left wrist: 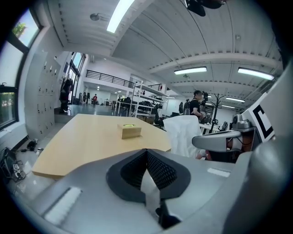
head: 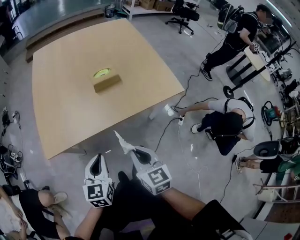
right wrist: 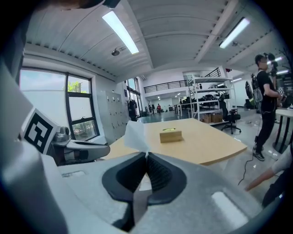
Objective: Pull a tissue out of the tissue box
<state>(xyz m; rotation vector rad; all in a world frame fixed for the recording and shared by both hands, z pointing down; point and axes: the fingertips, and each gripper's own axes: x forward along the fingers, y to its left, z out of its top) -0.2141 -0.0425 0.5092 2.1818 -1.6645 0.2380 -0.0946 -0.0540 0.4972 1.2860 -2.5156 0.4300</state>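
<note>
The tan tissue box (head: 107, 80) sits near the middle of the wooden table (head: 61, 117), far ahead of both grippers. It also shows in both gripper views, tissue box (left wrist: 131, 131) and tissue box (right wrist: 170, 135). My right gripper (head: 133, 149) is off the table's near edge, above the floor. It is shut on a white tissue (head: 123, 142) that sticks up from its tips. In the right gripper view that tissue (right wrist: 135, 135) rises from the closed right gripper (right wrist: 146, 154). My left gripper (head: 97, 156) hangs beside it, jaws together and empty; in its own view the left gripper (left wrist: 146, 151) is closed, and the tissue (left wrist: 183, 135) shows at right.
A person (head: 227, 123) crouches on the floor right of the table, with cables (head: 187, 89) trailing nearby. Another person (head: 236, 35) stands at a small stand at far right. An office chair (head: 185, 14) is beyond the table. Someone sits at lower left (head: 33, 208).
</note>
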